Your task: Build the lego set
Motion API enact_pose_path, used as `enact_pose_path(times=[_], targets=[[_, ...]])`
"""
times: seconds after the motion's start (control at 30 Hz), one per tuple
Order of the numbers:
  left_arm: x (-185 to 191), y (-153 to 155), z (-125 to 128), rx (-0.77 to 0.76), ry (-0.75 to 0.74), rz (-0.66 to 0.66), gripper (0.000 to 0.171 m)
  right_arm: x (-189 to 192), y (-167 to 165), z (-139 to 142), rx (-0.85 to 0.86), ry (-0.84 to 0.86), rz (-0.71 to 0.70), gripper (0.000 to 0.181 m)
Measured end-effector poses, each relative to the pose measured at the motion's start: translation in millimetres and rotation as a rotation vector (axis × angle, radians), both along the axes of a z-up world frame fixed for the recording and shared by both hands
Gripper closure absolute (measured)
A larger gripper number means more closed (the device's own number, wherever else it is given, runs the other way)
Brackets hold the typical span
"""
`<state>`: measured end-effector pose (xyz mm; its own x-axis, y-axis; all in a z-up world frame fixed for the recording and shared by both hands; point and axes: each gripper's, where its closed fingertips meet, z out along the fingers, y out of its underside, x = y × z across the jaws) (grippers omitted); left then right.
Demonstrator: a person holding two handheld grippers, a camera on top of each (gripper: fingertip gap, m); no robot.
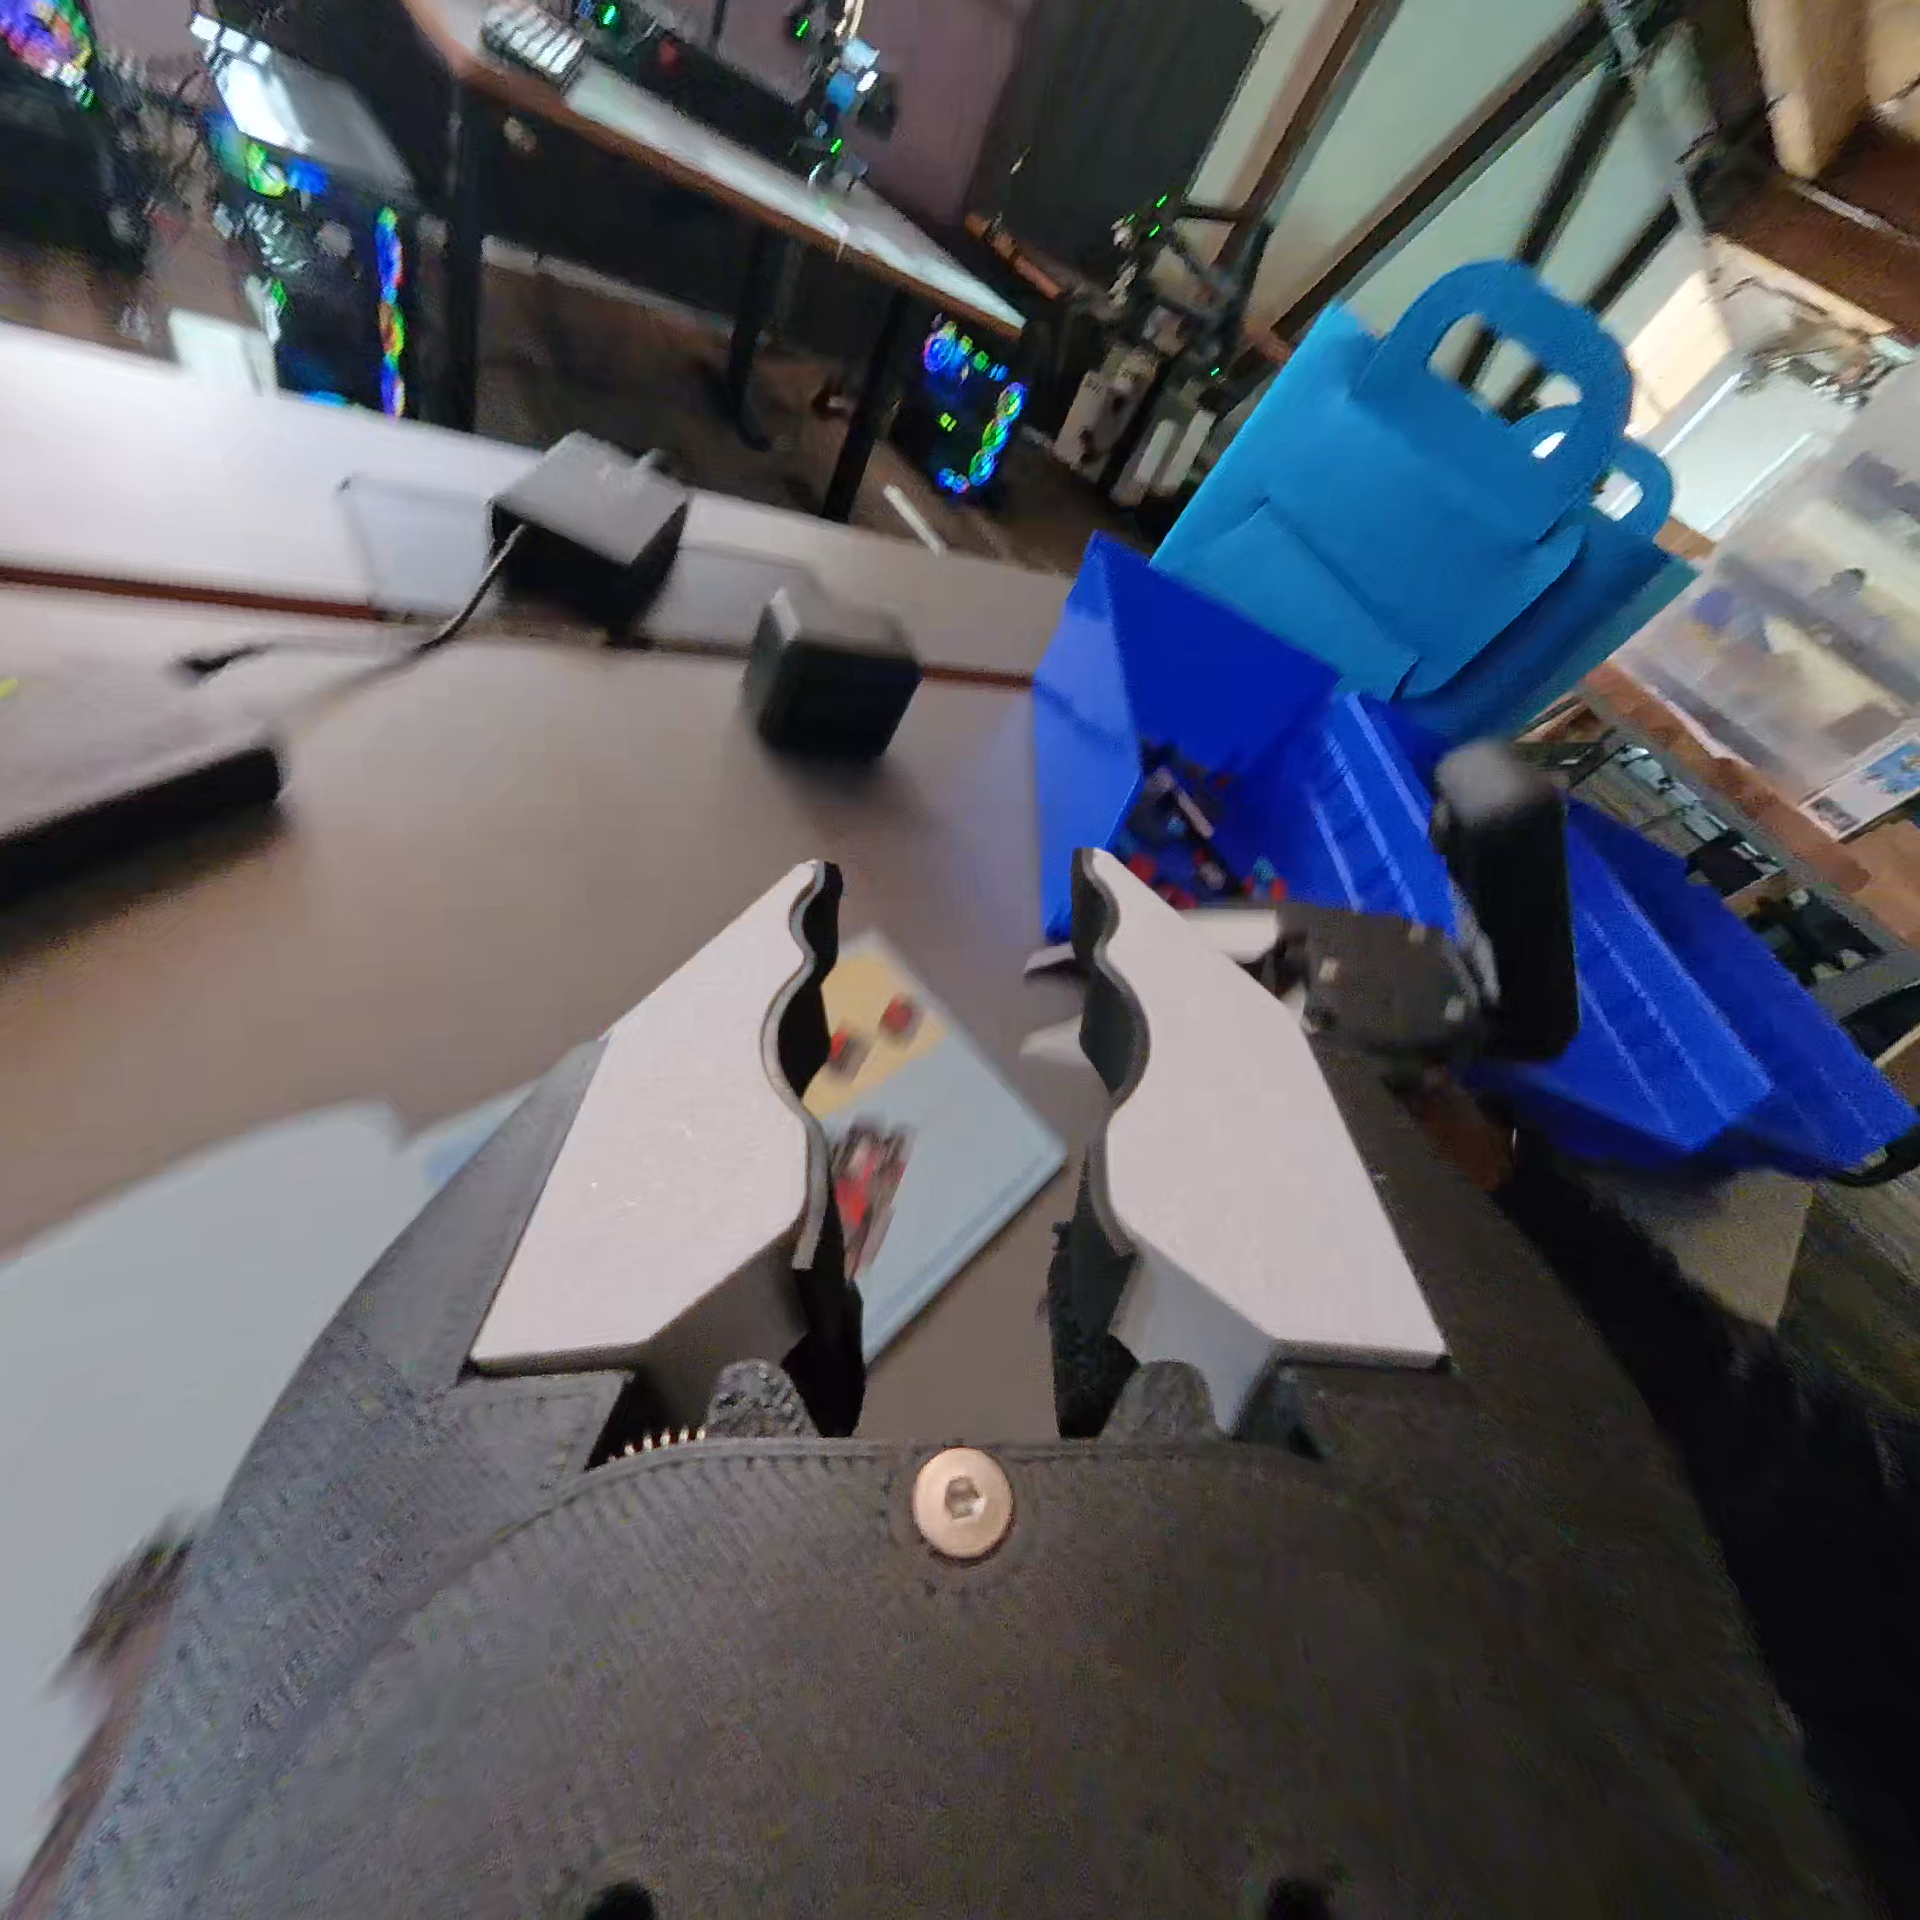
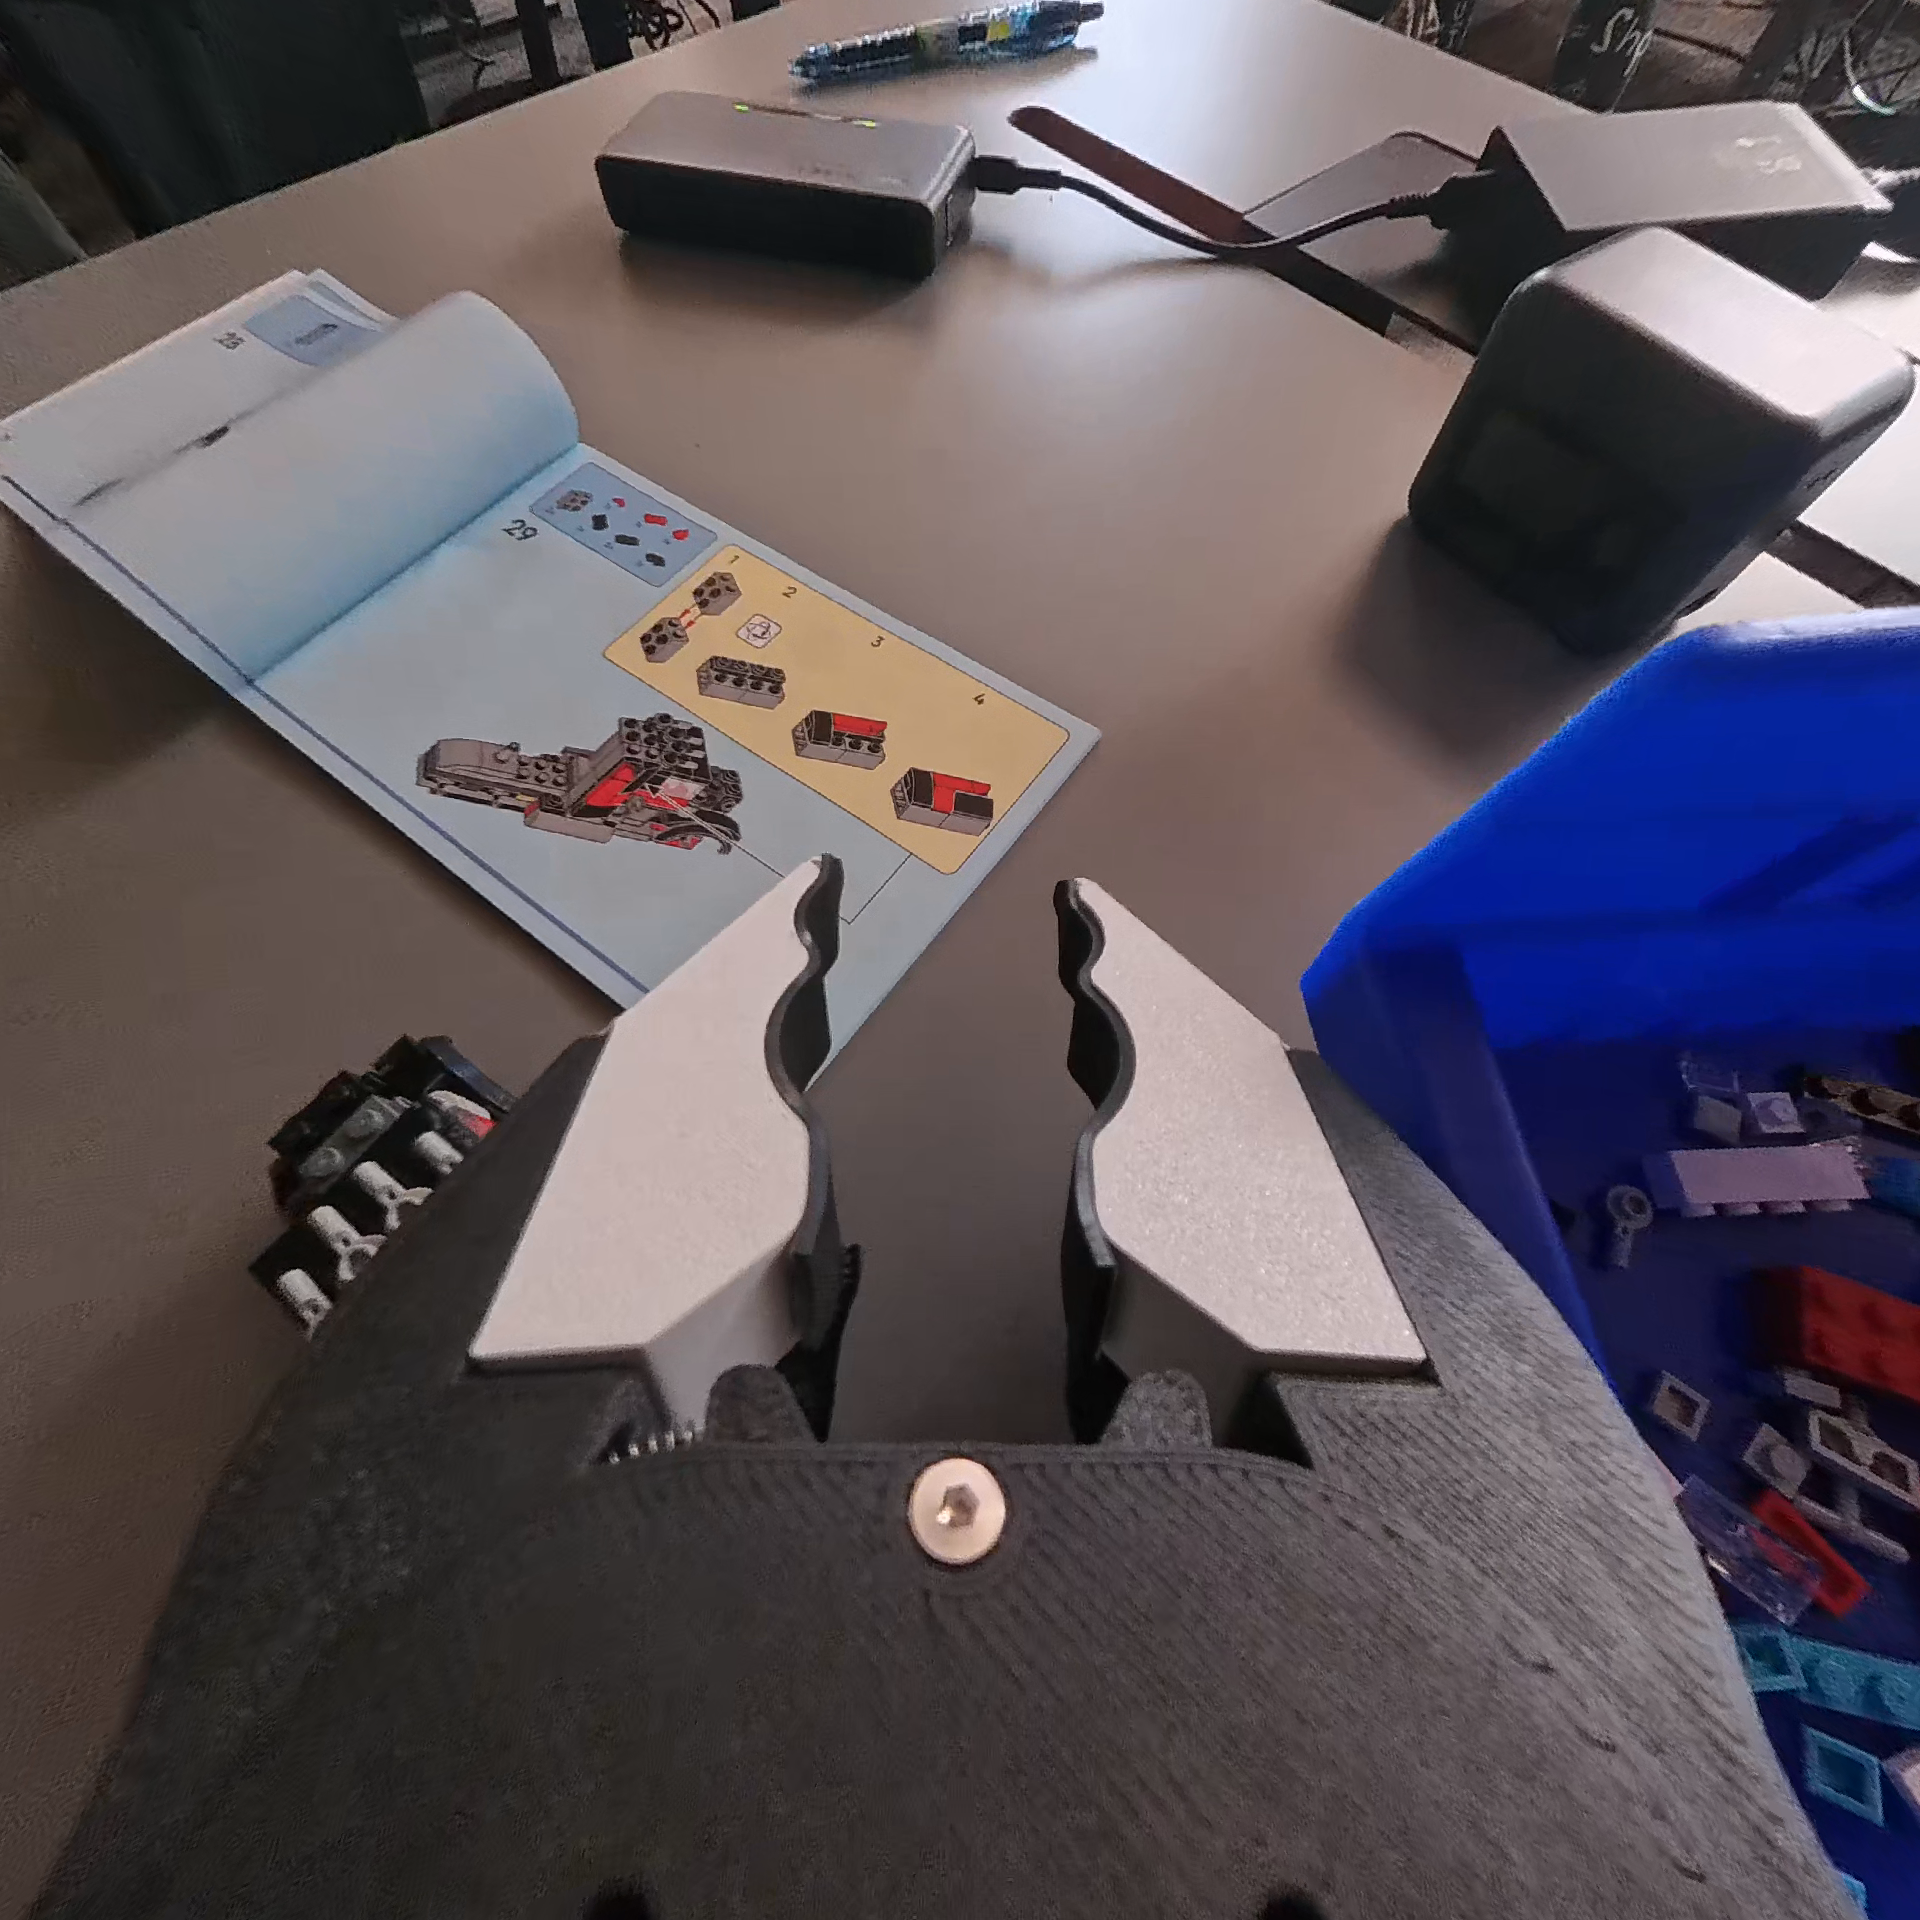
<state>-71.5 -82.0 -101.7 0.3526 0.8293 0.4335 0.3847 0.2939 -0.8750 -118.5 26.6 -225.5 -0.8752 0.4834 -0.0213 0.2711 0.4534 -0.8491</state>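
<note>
An open instruction booklet [image 2: 582, 665] lies flat on the dark table; it also shows in the left wrist view [image 1: 935, 1143] under the fingers. A partly built black, grey and red lego model [image 2: 374, 1174] sits on the table at the left, half hidden by my right gripper's body. A blue bin [image 2: 1662, 935] at the right holds several loose bricks [image 2: 1818, 1340]; it also shows in the left wrist view [image 1: 1174, 707]. My right gripper [image 2: 940, 883] is open and empty above the table beside the bin. My left gripper [image 1: 951, 883] is open and empty above the booklet. The right gripper [image 1: 1382, 977] shows beyond it.
A dark cube-shaped device [image 2: 1652, 436] stands right of the booklet. A black power bank [image 2: 790, 192] with a cable lies behind, next to a flat dark box [image 2: 1683, 177] and a pen [image 2: 945, 36]. A blue bag [image 1: 1434, 499] stands behind the bin. Desks and lit computers stand across the room. The tips of one gripper are about 20 cm away from the tips of the other. About 15 cm separates my right fingertips from the dark cube-shaped device [image 2: 1652, 436]. Look for it in the left wrist view [image 1: 870, 680] too.
</note>
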Motion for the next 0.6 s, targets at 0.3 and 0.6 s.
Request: enact_pose_path(times=[0.3,0.6], targets=[[-90,82,-45,0.072,-0.047,-0.095,0.116,-5,6,9,-0.076,-0.009,-0.038,0.138],[-82,87,-57,0.117,-0.019,-0.162,0.120,-2,5,10,-0.077,0.010,-0.027,0.140]])
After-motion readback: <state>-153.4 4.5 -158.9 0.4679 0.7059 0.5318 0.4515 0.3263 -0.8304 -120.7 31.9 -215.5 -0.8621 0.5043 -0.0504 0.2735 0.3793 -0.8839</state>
